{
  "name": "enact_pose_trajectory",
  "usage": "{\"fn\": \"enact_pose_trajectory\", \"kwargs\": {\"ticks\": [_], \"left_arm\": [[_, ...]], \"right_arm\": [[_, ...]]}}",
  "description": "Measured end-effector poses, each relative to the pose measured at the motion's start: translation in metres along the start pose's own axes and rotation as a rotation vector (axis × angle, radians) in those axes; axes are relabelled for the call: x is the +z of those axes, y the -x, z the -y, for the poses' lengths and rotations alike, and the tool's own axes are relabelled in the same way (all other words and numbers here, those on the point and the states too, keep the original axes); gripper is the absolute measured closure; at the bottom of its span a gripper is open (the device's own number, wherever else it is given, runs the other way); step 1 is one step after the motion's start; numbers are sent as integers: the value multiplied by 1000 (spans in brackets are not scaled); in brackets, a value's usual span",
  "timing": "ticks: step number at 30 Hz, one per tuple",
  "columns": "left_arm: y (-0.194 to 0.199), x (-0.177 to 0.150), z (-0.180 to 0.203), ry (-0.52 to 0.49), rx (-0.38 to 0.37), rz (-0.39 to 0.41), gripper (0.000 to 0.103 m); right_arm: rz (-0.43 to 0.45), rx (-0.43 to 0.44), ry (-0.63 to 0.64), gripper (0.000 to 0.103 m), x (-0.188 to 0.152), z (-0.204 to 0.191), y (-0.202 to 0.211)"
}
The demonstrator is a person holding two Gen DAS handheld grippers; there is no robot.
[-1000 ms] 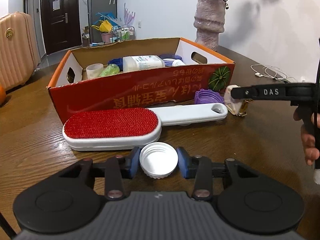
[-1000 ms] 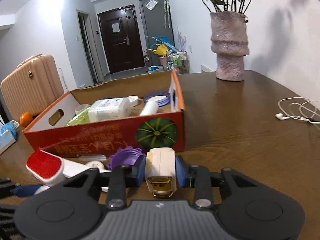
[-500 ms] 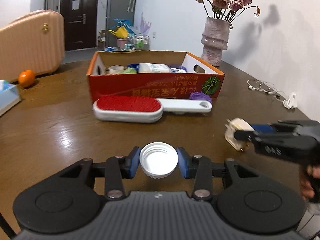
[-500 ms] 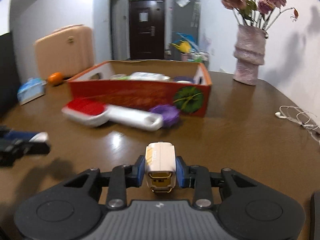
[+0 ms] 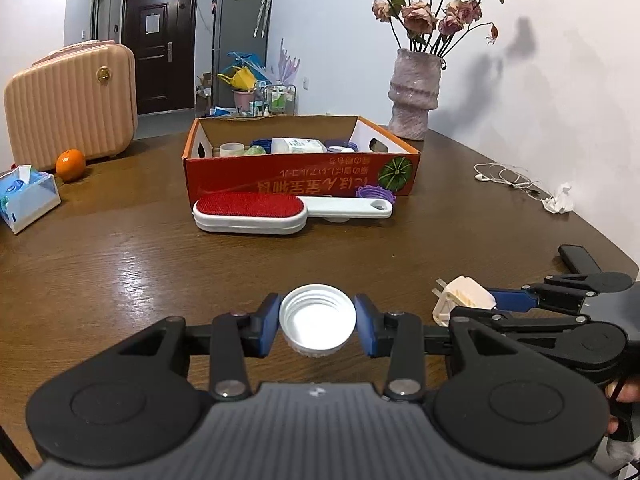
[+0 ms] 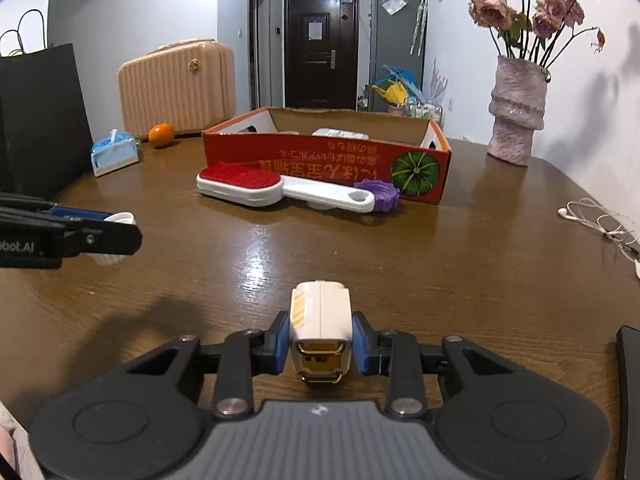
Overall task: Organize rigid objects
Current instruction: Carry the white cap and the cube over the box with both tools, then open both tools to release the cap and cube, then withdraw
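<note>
Left gripper pinches a white bottle cap by its rim; right gripper clamps a cream plug by its flat sides; both are clear of the table, well short of the box, probably for secure carrying.

White cap, cream plug, both gripped

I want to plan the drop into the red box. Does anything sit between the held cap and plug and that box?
Mostly bare table, but the lint brush and the purple lid lie right against the red box front wall. The white cap in the left gripper and the plug in the right gripper would have to pass over them.
</note>
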State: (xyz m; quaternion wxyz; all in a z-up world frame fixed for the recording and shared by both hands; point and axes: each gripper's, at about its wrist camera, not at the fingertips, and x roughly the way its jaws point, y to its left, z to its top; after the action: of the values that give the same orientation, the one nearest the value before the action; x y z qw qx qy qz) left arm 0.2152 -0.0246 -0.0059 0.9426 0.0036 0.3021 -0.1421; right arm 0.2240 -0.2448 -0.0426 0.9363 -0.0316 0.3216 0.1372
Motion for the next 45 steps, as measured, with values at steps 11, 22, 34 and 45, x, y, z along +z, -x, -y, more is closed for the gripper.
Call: {"fn": "enact_pose_trajectory", "kwargs": {"ticks": [11, 22, 34, 45], "left_arm": [[-31, 29, -22, 36, -48, -16, 63], [-155, 169, -100, 83, 35, -6, 63], [-283, 199, -129, 6, 134, -140, 46], [-246, 209, -128, 29, 129, -64, 34]], "right_arm": [[51, 114, -98, 72, 37, 23, -16], [169, -12, -65, 72, 197, 90, -115], [61, -155, -95, 64, 227, 133, -248], [181, -112, -90, 40, 237, 126, -181]]}}
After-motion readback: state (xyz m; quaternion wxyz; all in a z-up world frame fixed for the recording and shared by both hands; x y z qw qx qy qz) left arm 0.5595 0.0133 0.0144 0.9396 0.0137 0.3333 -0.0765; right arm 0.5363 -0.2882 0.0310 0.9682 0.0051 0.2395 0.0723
